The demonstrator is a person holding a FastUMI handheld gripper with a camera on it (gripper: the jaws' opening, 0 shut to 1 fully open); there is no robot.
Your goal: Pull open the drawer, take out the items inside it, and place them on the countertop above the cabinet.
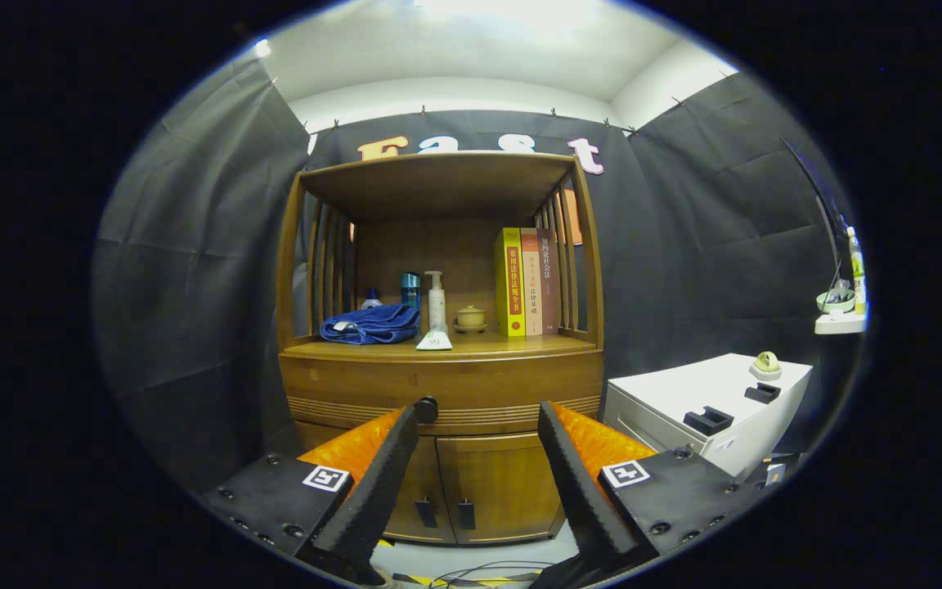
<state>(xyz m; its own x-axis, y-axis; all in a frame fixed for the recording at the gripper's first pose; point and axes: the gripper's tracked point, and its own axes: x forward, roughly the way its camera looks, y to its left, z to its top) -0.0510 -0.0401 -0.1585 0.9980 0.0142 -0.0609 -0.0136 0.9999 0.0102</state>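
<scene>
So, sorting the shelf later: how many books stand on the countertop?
3, upright side by side at the right: yellow book, orange book, brown book. Gripper open.

Cabinet point(438, 384) of varnished wood with a satin sheen, drawer point(438, 401) front ribbed along its lower band with a dark round knob point(425, 409); towel point(371, 324) on the worktop point(512, 345) is soft cloth, books point(527, 282) glossy-covered, pump bottle point(436, 301) smooth plastic (claw point(479, 425) fingers, spread apart, finely ribbed and matt).
</scene>
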